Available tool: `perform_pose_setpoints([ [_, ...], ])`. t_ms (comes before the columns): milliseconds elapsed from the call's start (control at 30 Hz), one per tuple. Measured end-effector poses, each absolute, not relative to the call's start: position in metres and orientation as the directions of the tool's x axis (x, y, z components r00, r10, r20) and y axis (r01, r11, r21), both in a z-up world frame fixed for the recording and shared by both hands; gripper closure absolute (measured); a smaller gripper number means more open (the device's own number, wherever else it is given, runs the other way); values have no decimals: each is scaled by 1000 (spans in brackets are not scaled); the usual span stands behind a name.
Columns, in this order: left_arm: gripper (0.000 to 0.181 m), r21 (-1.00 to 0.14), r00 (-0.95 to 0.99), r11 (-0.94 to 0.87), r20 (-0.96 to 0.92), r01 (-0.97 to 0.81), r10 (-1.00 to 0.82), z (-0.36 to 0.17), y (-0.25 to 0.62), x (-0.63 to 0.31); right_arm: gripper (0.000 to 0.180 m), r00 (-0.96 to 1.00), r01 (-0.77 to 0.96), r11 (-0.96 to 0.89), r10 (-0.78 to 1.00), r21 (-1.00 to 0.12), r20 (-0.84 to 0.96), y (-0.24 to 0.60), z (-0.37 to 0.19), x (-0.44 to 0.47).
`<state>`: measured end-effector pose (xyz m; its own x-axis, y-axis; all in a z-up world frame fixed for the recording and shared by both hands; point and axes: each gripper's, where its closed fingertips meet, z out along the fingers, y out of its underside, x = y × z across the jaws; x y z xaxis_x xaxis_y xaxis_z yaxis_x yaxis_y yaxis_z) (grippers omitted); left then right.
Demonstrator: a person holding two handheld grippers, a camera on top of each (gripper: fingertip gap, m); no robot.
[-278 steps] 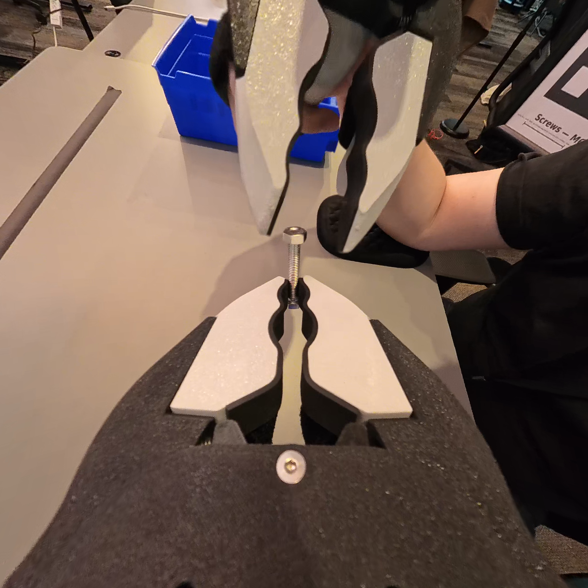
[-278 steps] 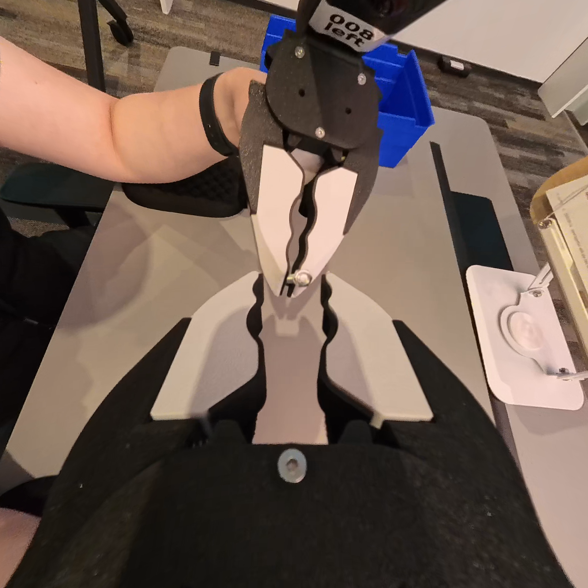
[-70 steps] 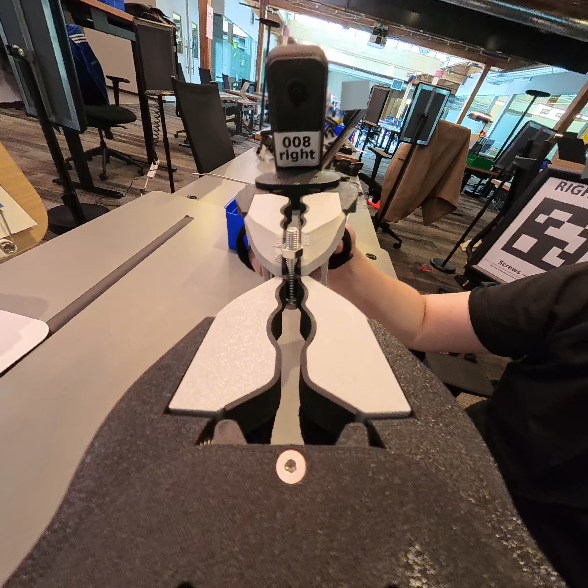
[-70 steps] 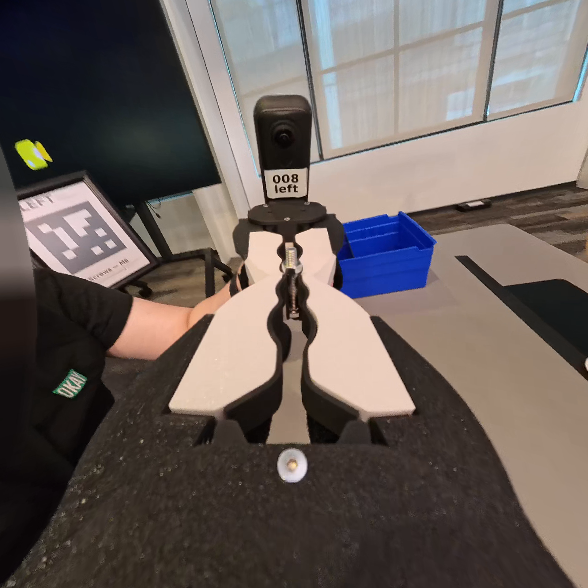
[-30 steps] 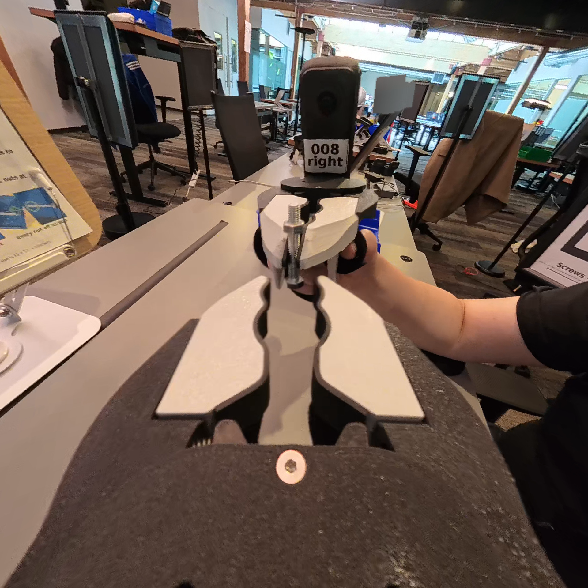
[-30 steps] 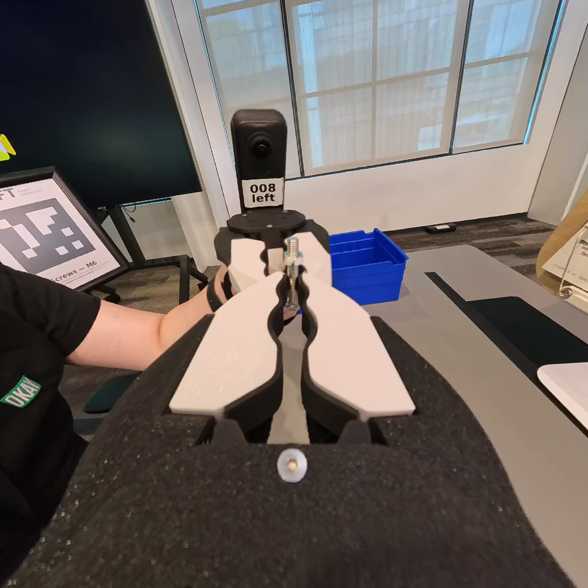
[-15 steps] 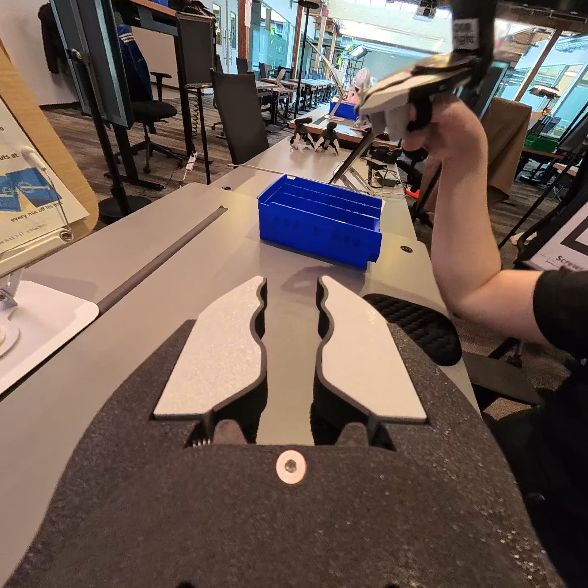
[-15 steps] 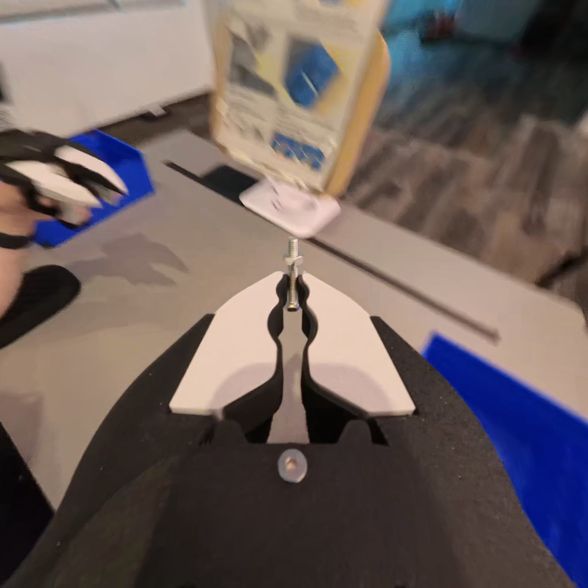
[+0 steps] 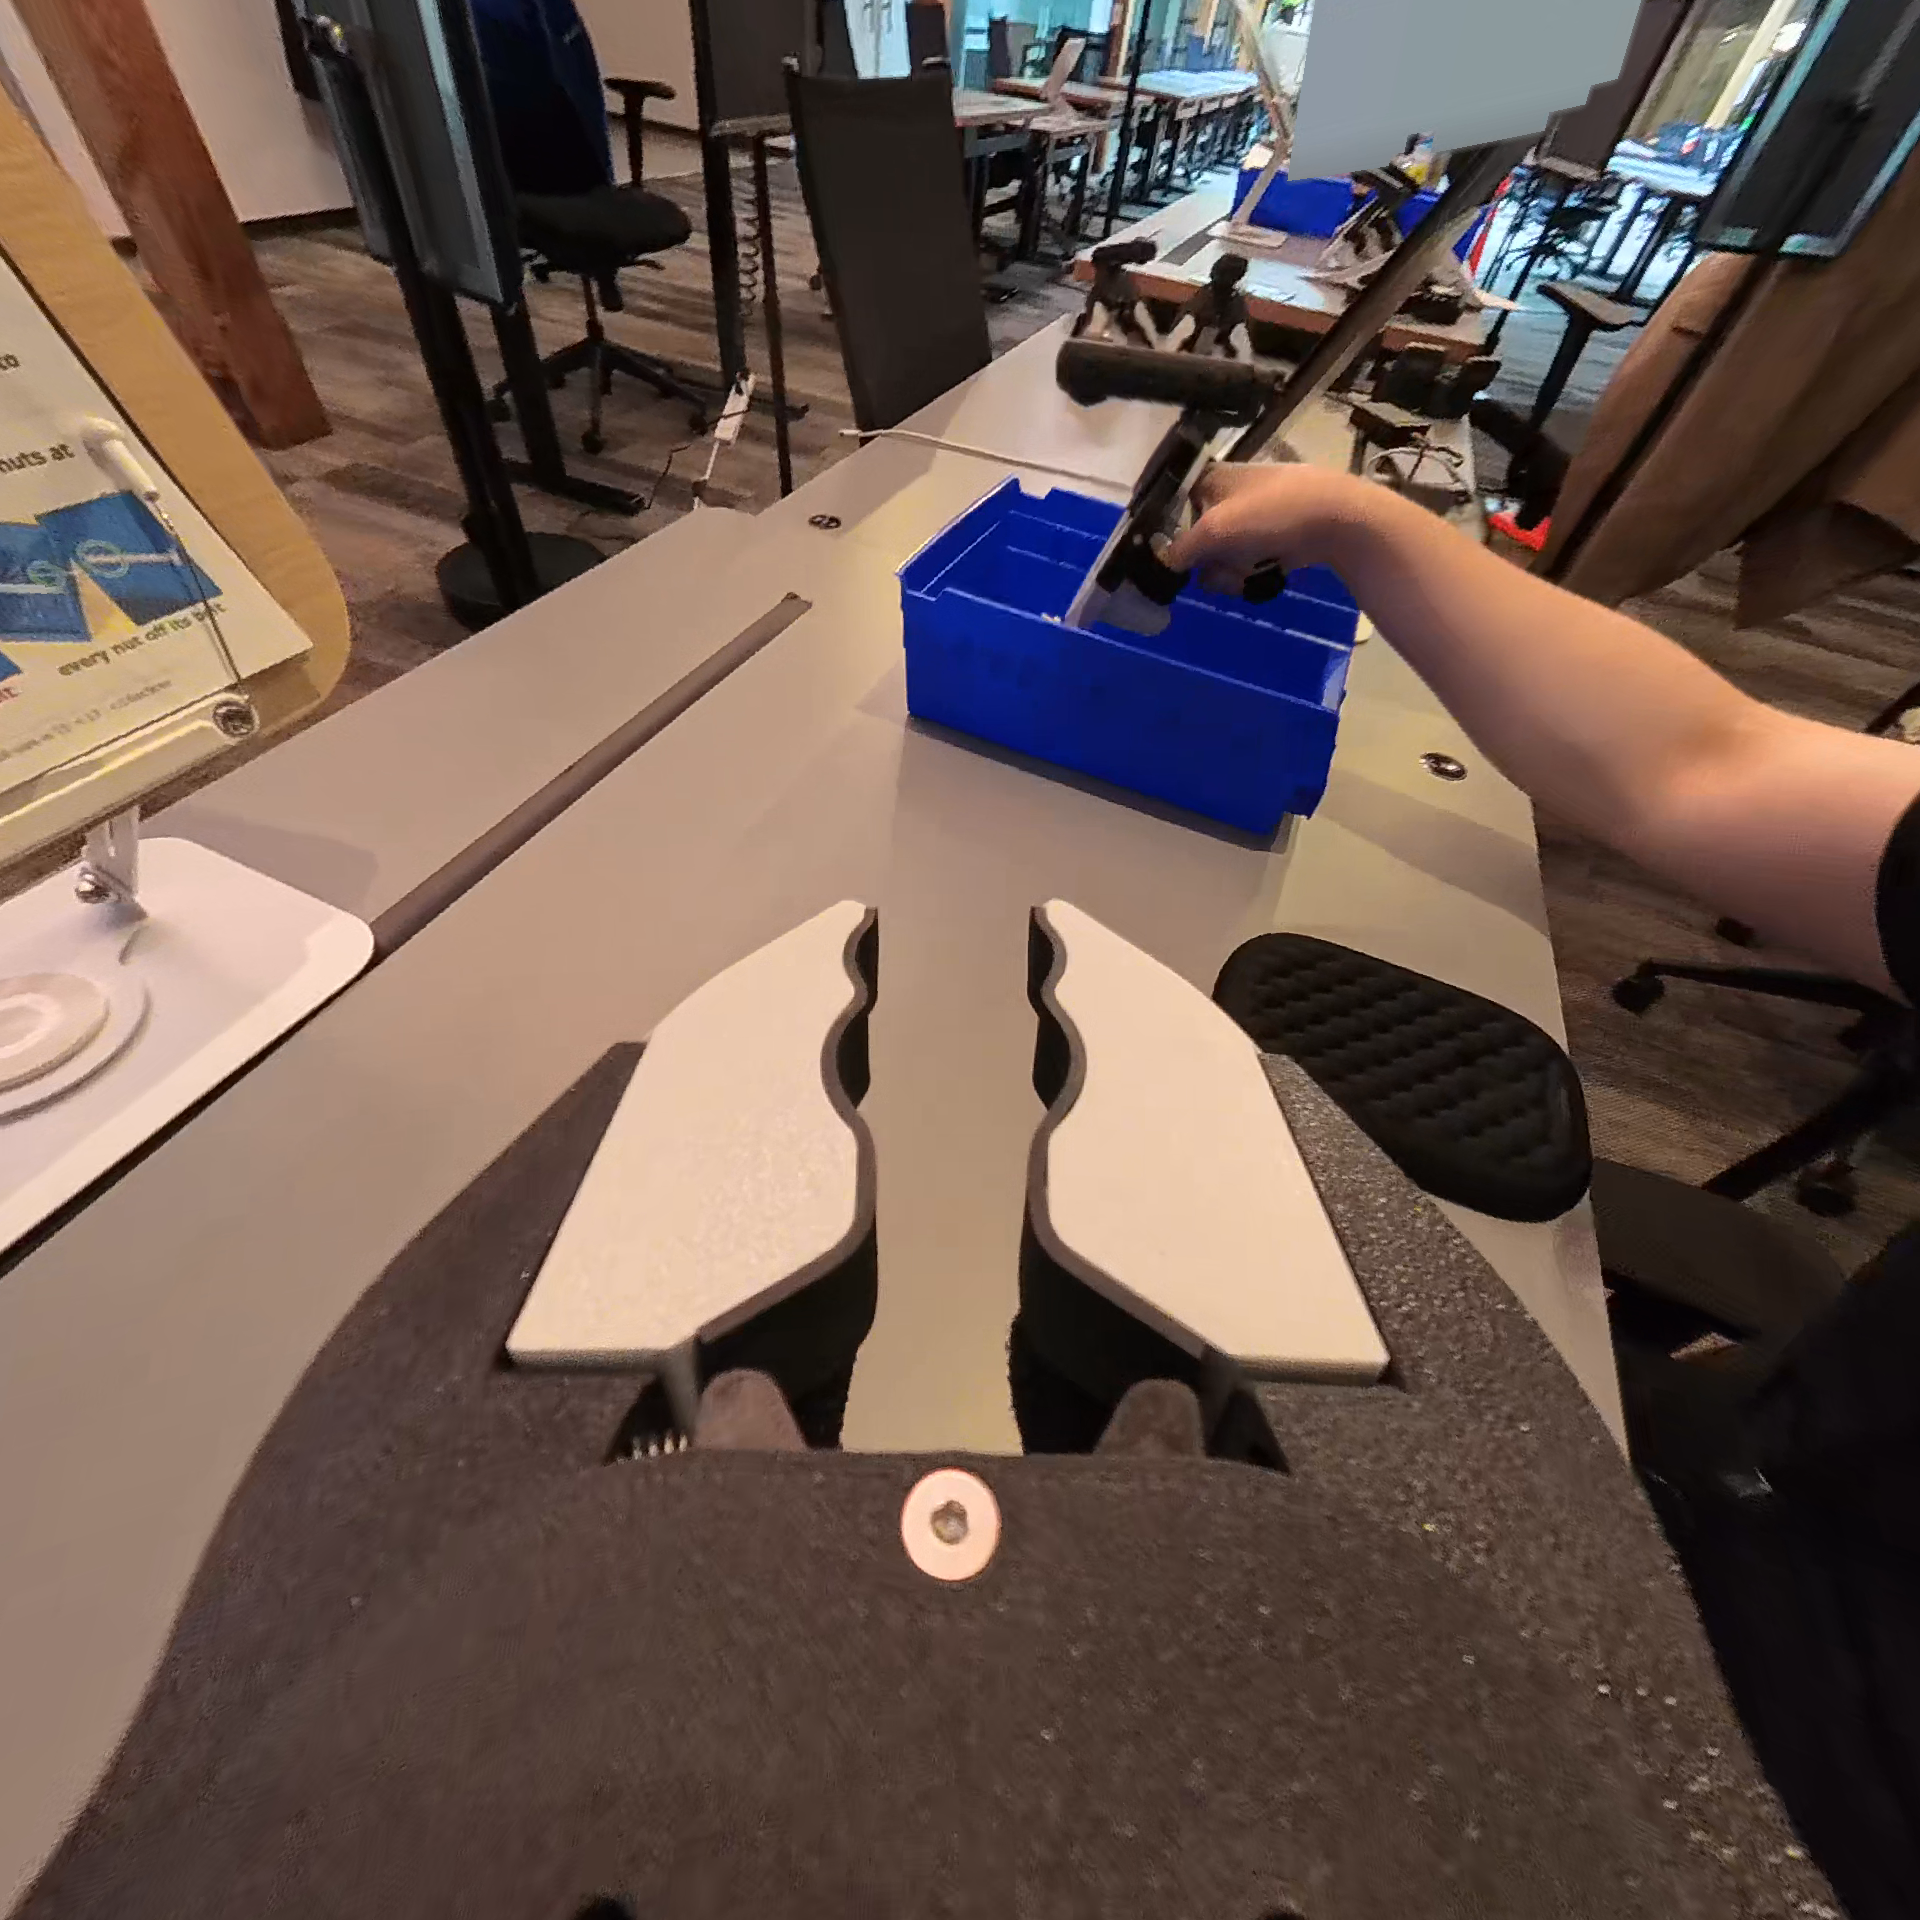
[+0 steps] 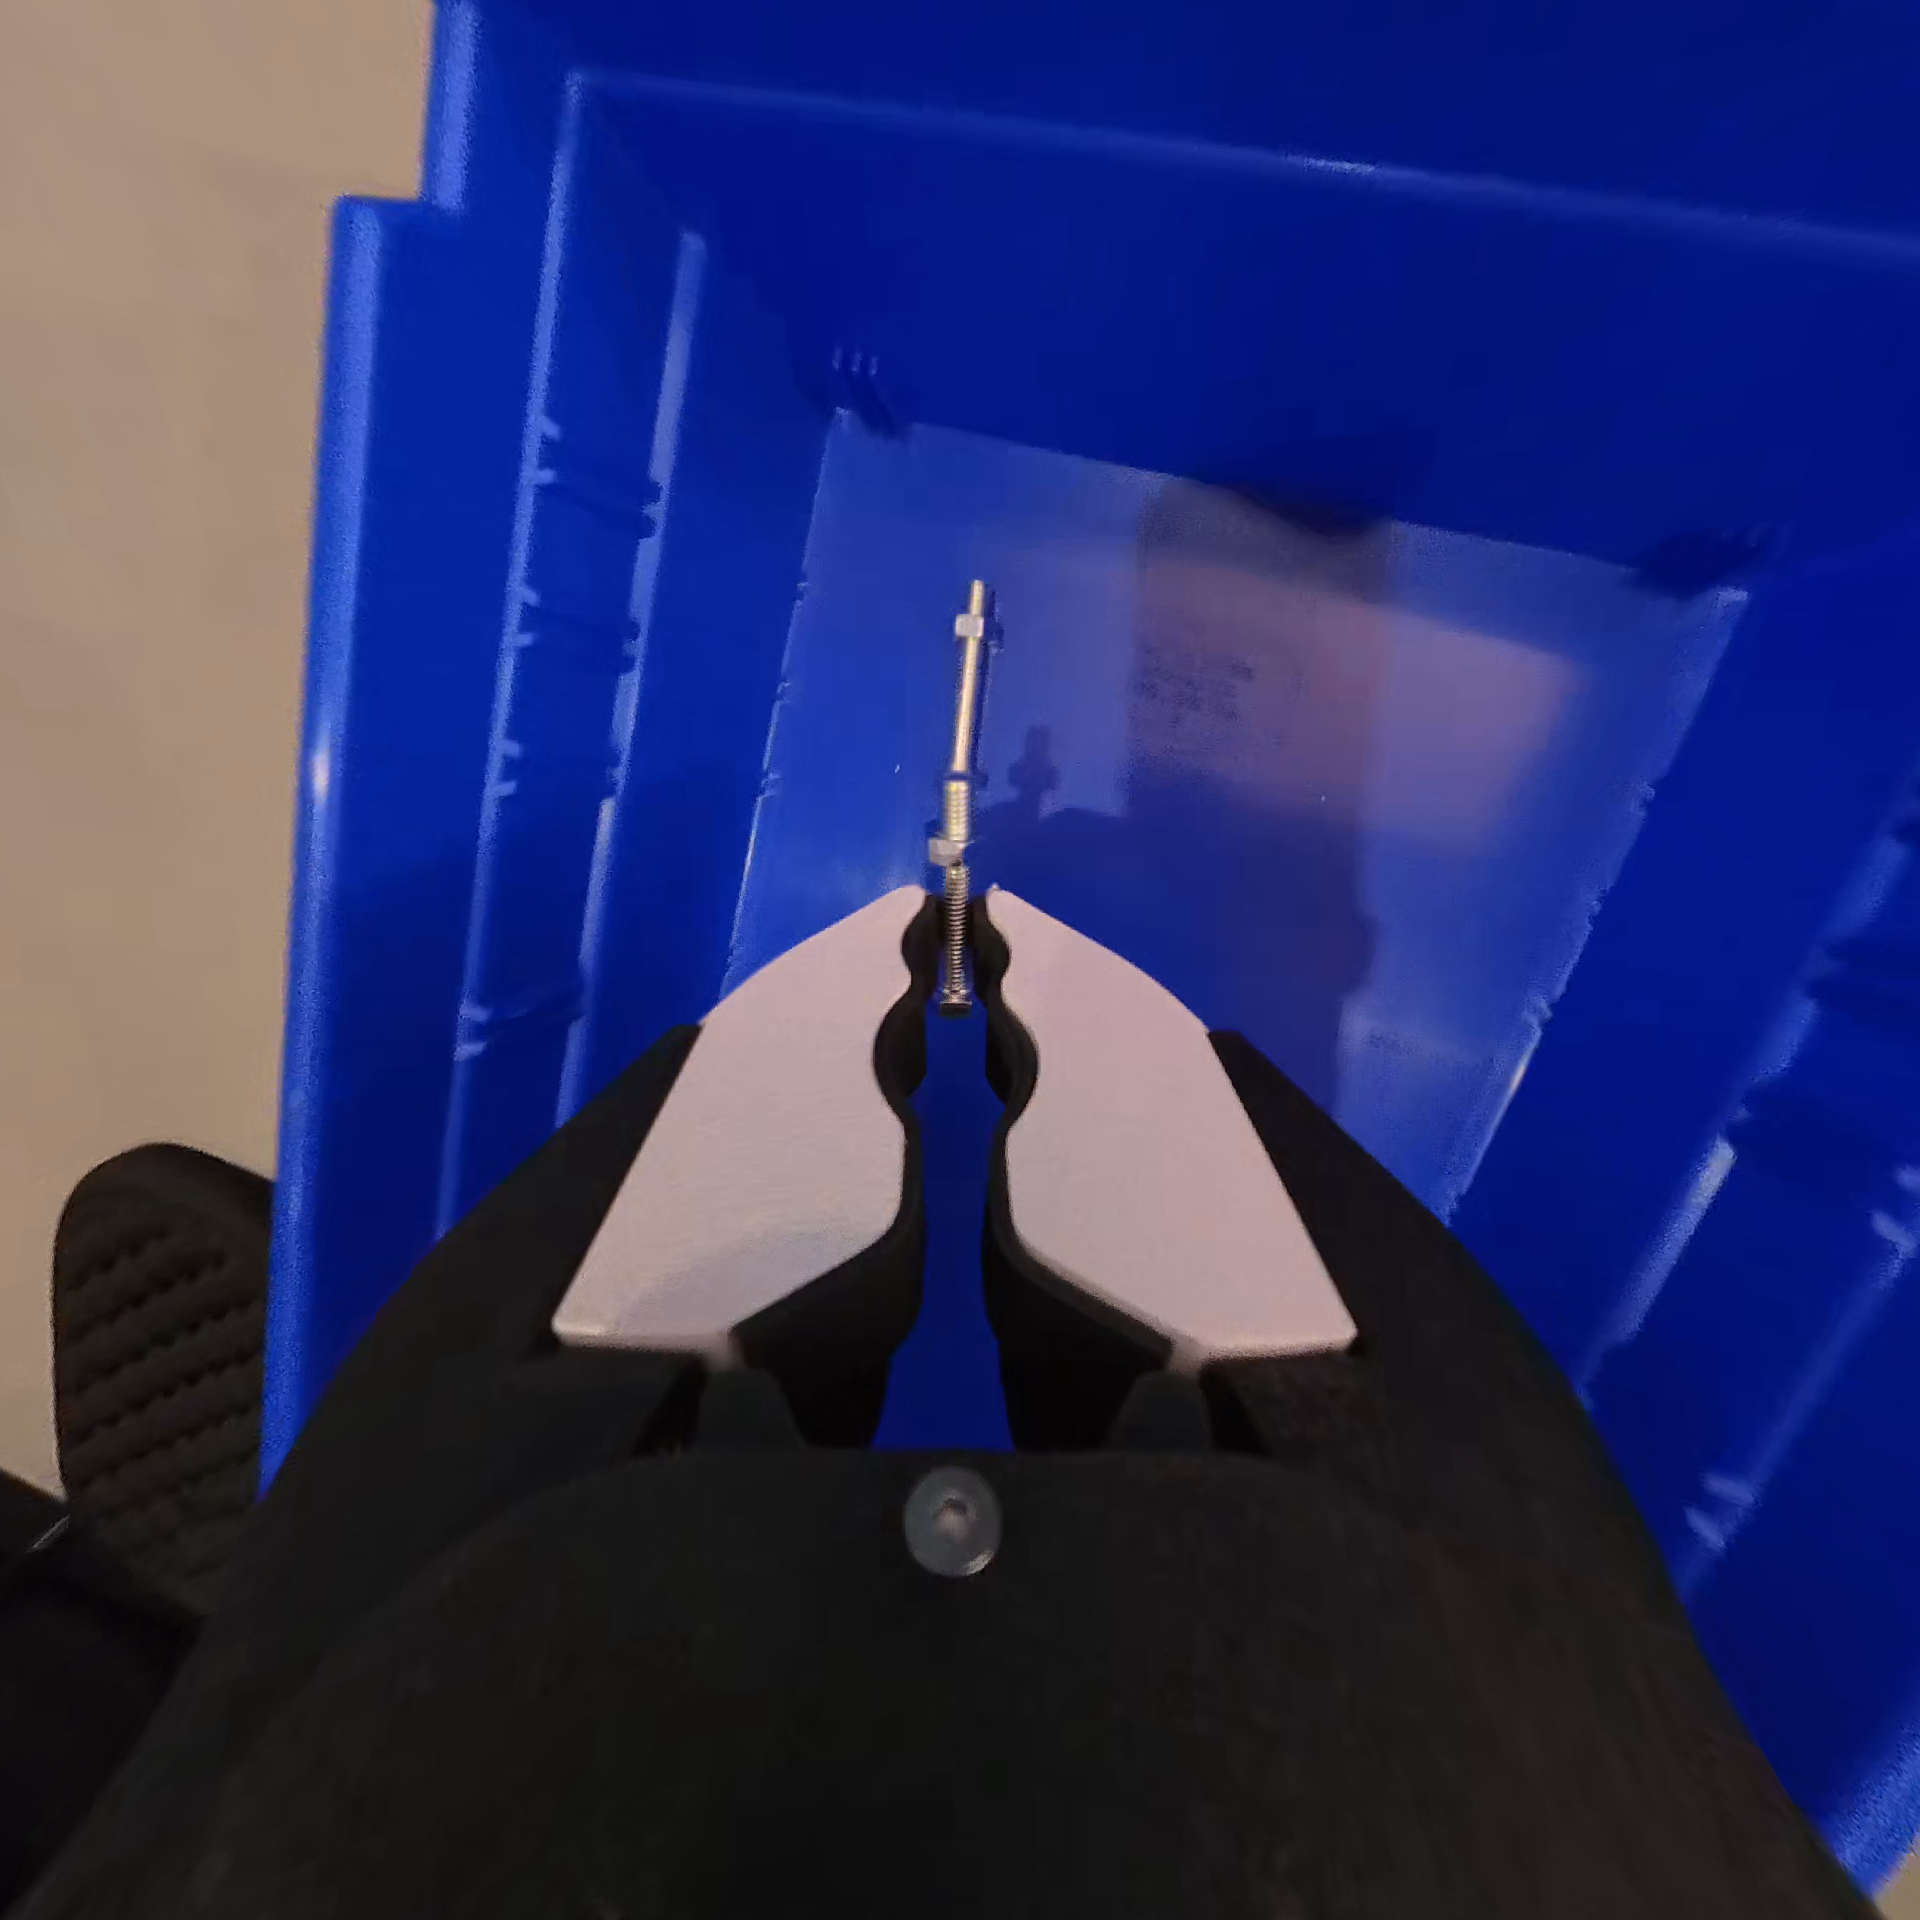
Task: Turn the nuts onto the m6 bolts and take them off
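Note:
My right gripper (image 10: pixel 951 902) is shut on a silver M6 bolt (image 10: pixel 954 940) with a nut (image 10: pixel 943 850) threaded on just past the fingertips. It points down into the blue bin (image 10: pixel 623 520). A second bolt (image 10: pixel 966 707) with a nut near its far end lies in the bin, in line with the held one. In the left wrist view the right gripper (image 9: pixel 1127 603) reaches into the blue bin (image 9: pixel 1122 707), held by a hand. My left gripper (image 9: pixel 951 920) is open and empty over the grey table (image 9: pixel 644 883), short of the bin.
A clear plastic bag (image 10: pixel 1351 727) lies on the bin floor. A sign on a white base (image 9: pixel 177 966) stands at the table's left. A black chair armrest (image 9: pixel 1403 1081) sits at the right edge. A dark slot (image 9: pixel 582 769) runs along the table. Across from one pair of fingers to the other is roughly 50 cm.
The right gripper has swung down from the air into the blue bin with the bolt and nut. The left gripper, which let go of the bolt a second ago, stays open and still.

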<state>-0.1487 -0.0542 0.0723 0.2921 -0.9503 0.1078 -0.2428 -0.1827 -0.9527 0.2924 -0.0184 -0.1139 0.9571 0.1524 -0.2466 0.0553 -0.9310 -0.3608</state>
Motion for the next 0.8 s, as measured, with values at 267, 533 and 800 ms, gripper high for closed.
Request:
perform_pose_setpoints([
  [267, 154, -953, 348, -176, 83, -245, -934, 85, -69, -138, 174, 963, 101, -970, 151, -221, -224, -3, -149, 298],
  [533, 154, -947, 340, -178, 81, -265, -937, 80, -68, -122, 174, 953, 97, -962, 164, -253, -255, 9, -158, 291],
  [800, 153, -953, 336, -184, 96, -242, -937, 75, -67, -143, 156, 961, 74, -904, 177, -420, -212, 9, -131, 300],
])
